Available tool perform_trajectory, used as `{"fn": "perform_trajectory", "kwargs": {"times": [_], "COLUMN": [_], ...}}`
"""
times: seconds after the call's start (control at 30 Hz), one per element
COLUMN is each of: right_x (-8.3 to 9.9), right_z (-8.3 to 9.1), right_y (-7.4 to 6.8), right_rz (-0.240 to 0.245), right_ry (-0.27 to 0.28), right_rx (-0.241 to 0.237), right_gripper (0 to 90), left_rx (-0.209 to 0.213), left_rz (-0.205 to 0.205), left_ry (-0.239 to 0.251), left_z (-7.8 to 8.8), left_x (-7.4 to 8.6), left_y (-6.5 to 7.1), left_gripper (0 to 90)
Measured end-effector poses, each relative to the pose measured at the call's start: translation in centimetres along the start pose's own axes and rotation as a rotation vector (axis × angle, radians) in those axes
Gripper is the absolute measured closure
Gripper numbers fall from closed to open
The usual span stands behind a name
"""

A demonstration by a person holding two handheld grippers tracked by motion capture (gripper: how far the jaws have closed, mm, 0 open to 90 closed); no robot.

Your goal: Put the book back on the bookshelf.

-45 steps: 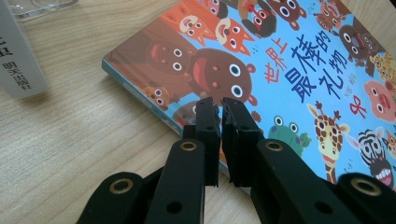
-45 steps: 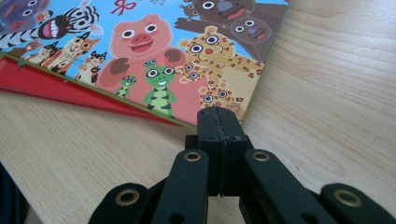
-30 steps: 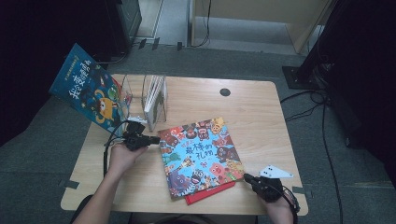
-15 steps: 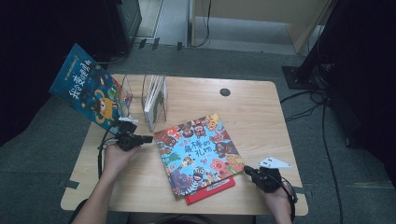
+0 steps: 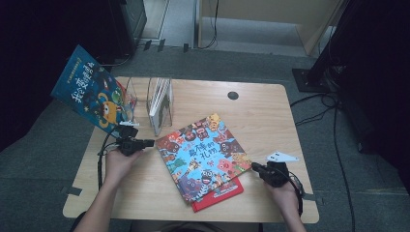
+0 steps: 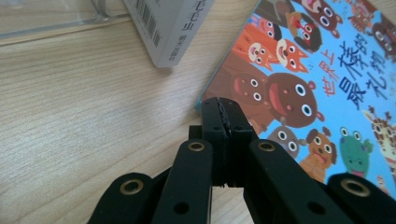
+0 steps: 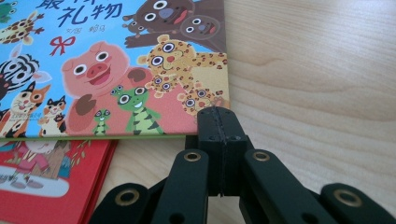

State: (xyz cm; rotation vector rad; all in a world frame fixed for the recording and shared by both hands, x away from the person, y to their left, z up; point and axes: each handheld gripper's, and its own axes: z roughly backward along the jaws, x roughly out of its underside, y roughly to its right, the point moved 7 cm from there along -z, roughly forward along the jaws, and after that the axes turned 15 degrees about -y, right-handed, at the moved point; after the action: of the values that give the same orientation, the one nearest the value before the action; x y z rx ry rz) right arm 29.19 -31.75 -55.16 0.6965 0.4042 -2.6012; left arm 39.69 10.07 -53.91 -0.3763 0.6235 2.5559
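From the high view, your left gripper (image 5: 149,143) sits just beside the left corner of the animal picture book (image 5: 203,154), which lies flat near the middle of the wooden table (image 5: 261,116). Your right gripper (image 5: 255,167) is at the book's right corner, close to its edge. A red book (image 5: 225,193) lies under the animal picture book, poking out at the near edge. Behind your left hand (image 5: 118,162) a clear book stand (image 5: 155,92) holds a few upright white books (image 5: 162,104), and a dark blue book (image 5: 92,92) leans off the table's left side, close to the left gripper. A small black round grommet (image 5: 233,95) sits toward the far edge, well apart from both hands.

In the left gripper view, your jaws are clenched together with nothing between them, the tips just at the corner of the animal picture book (image 6: 317,84). The grey-white upright book (image 6: 170,28) stands near, off to the upper left of the tips, and the foot of the clear stand (image 6: 56,25) runs behind it. Bare table wood (image 6: 70,116) is on your left.

In the right gripper view, your jaws are also pressed tight on nothing, the tips just off the corner of the animal picture book (image 7: 116,65), near its lower edge. The red book (image 7: 51,172) lies beneath it at the lower left. Open table wood (image 7: 317,74) lies to the right.
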Motion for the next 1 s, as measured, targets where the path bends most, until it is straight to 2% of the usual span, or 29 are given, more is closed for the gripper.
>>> {"fn": "perform_trajectory", "kwargs": {"times": [0.23, 0.3, 0.37, 0.43, 0.57, 0.77, 1.0], "right_x": [-0.5, -0.6, -0.7, -0.7, -0.6, -0.6, -0.6], "right_z": [-0.3, -0.4, -0.3, -0.4, -0.4, -0.4, -0.4], "right_y": [0.3, 0.3, 0.2, 0.1, 0.1, 0.0, 0.1], "right_rz": [0.006, 0.005, 0.01, 0.012, 0.01, 0.013, 0.017], "right_ry": [0.008, 0.013, 0.022, 0.025, 0.029, 0.029, 0.03], "right_rx": [-0.008, -0.008, -0.014, -0.013, -0.017, -0.016, -0.018], "right_gripper": [90.0, 90.0, 90.0, 90.0, 90.0, 90.0, 90.0], "left_rx": [-0.03, -0.026, -0.042, -0.029, -0.032, -0.034, -0.006], "left_rz": [0.019, 0.009, 0.006, 0.02, 0.012, 0.006, 0.003], "left_ry": [0.018, 0.021, 0.021, 0.026, 0.009, 0.011, 0.009], "left_z": [-0.1, -0.3, -0.5, -0.6, -0.8, -0.9, -0.5], "left_x": [-0.4, -0.7, -1.0, -1.1, -1.0, -1.1, -0.8], "left_y": [-0.8, -0.9, -1.0, -1.2, -1.3, -1.4, -1.1], "left_gripper": [90.0, 90.0, 90.0, 90.0, 90.0, 90.0, 90.0]}}
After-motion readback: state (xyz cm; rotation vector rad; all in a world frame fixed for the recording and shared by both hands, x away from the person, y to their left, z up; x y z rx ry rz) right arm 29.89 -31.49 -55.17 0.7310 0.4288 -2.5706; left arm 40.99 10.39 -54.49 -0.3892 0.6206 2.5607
